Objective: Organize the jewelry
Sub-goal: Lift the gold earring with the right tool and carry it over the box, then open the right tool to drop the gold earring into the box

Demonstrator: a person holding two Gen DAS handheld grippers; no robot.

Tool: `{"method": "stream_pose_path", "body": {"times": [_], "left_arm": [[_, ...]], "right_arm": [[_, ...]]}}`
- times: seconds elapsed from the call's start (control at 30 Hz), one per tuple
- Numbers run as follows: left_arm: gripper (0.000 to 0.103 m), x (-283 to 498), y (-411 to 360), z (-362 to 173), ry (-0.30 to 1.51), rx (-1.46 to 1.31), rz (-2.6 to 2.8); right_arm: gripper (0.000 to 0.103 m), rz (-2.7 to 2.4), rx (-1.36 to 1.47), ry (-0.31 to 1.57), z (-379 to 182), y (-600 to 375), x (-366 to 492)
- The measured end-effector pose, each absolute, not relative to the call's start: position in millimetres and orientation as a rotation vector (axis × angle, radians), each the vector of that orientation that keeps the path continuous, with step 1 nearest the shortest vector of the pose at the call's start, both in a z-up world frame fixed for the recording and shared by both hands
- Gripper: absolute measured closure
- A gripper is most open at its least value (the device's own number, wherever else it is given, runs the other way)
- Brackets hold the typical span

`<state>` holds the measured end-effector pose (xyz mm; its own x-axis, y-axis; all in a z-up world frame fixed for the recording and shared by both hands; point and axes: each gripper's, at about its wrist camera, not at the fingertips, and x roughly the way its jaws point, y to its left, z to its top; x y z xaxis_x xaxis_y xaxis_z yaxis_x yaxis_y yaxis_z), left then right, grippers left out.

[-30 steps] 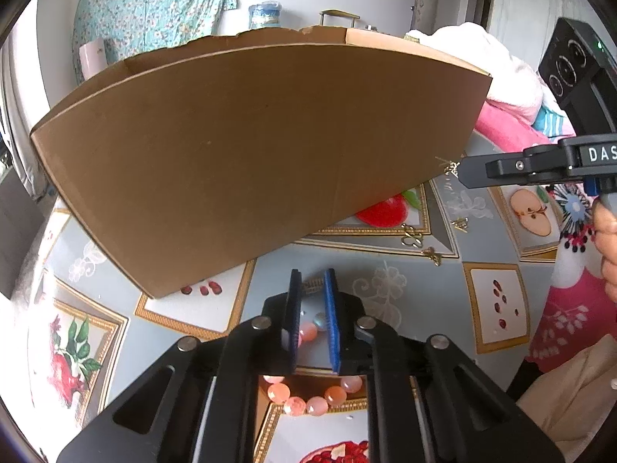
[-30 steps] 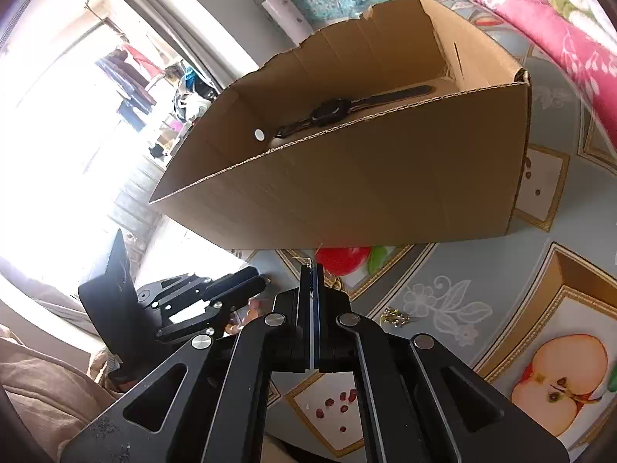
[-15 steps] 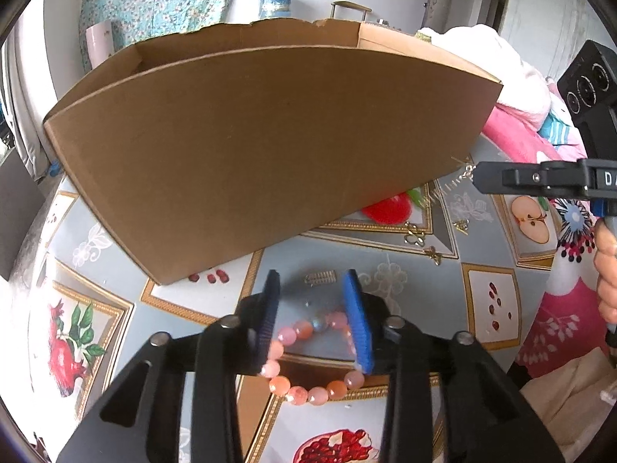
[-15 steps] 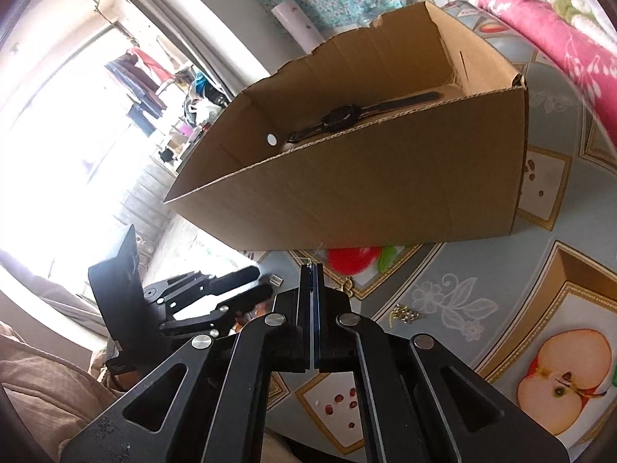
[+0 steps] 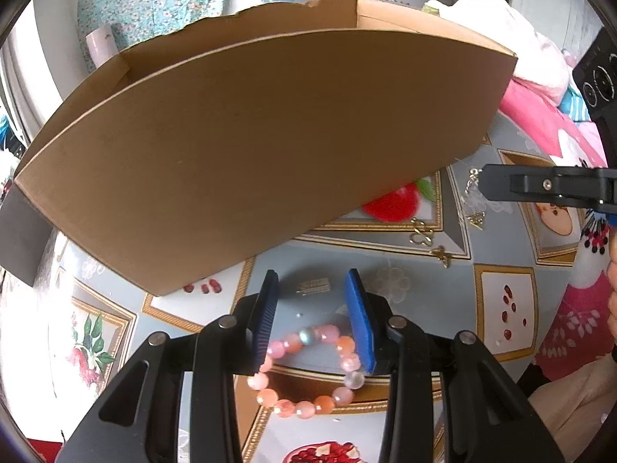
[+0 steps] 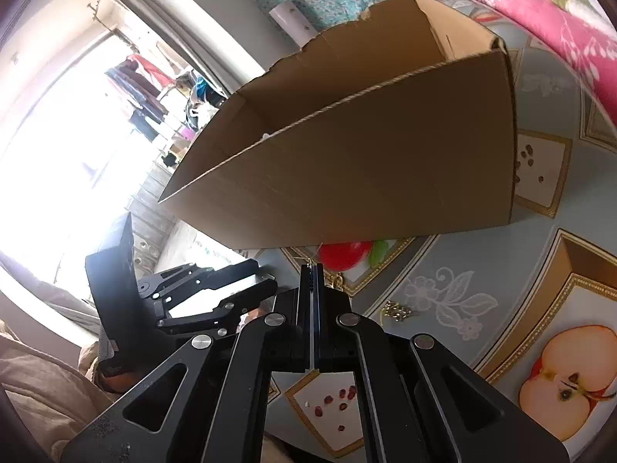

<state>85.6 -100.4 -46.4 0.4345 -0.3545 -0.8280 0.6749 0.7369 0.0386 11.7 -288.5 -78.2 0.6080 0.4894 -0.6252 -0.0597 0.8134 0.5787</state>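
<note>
Where the left tool (image 5: 314, 301) spreads, bracelet (image 5: 308, 370) partly hidden, box (image 5: 270, 146) interior unseen

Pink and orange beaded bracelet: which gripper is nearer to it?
Left. The left gripper straddles the pink and orange beaded bracelet on the table; the right gripper, shut, hovers off to its right.

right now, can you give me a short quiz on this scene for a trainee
1. True or false: the left gripper is clamped tight on the bead bracelet.
2. What sits between the left gripper's blue pads?
A. a watch
B. the bead bracelet
C. a ring
3. Fill in: the right gripper is ____ and points toward the cardboard box.

Key
1. False: the pads stand apart, with the bracelet lying on the tablecloth.
2. B
3. shut
</note>
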Motion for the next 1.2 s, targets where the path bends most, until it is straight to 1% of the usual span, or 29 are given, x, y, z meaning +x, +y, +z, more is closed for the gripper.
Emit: {"method": "stream_pose_path", "body": {"times": [0.03, 0.1, 0.17, 0.27, 0.47, 0.67, 0.8, 0.97, 1.1, 1.2], "left_arm": [[0.069, 85.7, -101.8, -46.3, 0.918, 0.394, -0.656], [0.074, 86.9, -103.0, -46.3, 0.926, 0.381, -0.65], [0.082, 86.1, -104.4, -45.4, 0.929, 0.382, -0.641], [0.089, 87.1, -106.1, -44.2, 0.935, 0.383, -0.625], [0.089, 87.7, -109.6, -42.2, 0.939, 0.361, -0.616], [0.089, 88.0, -88.8, -34.3, 0.915, 0.324, -0.653], [0.089, 77.2, -70.1, -3.3, 0.867, 0.258, -0.757], [0.089, 71.3, -44.4, 46.3, 0.832, 0.089, -0.91], [0.089, 72.7, -34.4, 87.3, 0.754, 0.0, -0.996], [0.089, 86.7, -34.6, 103.4, 0.725, -0.062, -1.029]], "right_arm": [[0.103, 0.337, 0.552, 0.866, -79.2, -290.9, 11.1], [0.103, 0.339, 0.558, 0.863, -79.4, -294.2, 9.8], [0.103, 0.338, 0.567, 0.857, -78.7, -297.4, 8.5], [0.103, 0.338, 0.577, 0.849, -78.4, -300.1, 7.1], [0.103, 0.343, 0.583, 0.837, -78.0, -300.8, 3.1], [0.103, 0.343, 0.571, 0.819, -71.6, -301.3, -2.4], [0.103, 0.354, 0.521, 0.792, -54.5, -294.7, -8.2], [0.103, 0.43, 0.482, 0.685, -7.4, -285.7, -10.4], [0.103, 0.462, 0.439, 0.604, 28.9, -284.3, -0.5], [0.103, 0.467, 0.418, 0.584, 44.0, -288.6, 16.5]]}}
